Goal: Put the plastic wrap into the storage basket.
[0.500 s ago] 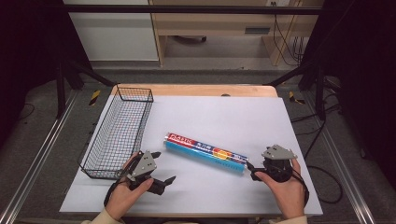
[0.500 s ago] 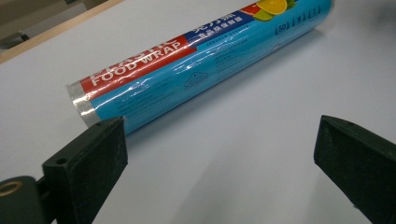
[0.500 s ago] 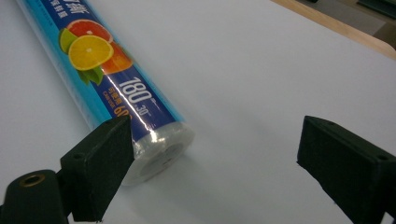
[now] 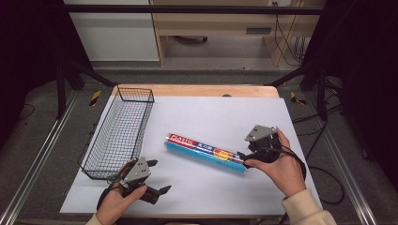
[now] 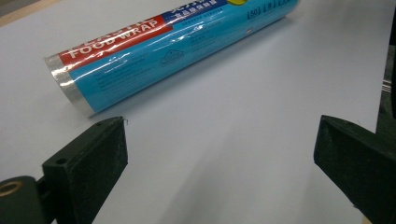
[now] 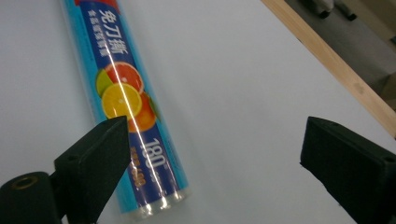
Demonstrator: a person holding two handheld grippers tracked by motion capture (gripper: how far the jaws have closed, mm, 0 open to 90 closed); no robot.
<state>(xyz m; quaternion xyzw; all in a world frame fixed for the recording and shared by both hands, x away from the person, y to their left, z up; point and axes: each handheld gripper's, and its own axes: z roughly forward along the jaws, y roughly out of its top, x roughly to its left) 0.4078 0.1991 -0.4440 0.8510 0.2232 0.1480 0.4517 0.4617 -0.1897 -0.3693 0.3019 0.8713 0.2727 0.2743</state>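
We see the food wrap roll (image 5: 168, 56) sheathed in glossy, slightly crinkled plastic film that throws bright streaks, with a silvery band at its end. The table sheet (image 4: 220, 117) looks smooth, matt and white, like paper or laminate, edged by pale bare wood (image 6: 336, 65). The basket (image 4: 119, 136) is thin dark wire mesh. Both grippers' jaws look like matt black plastic, faintly grainy.

Your left gripper (image 4: 156, 177) is a black body topped with a grey three-cornered plate dotted with small screws, and a black cable loops from it beside your hand. Your right gripper (image 4: 244, 156) wears the same grey plate, with black cable coiled round it. The jaws are matt black, blocky wedges, each with a small hole; a brass-coloured ring sits at the base. Your right sleeve (image 4: 302, 210) is cream.
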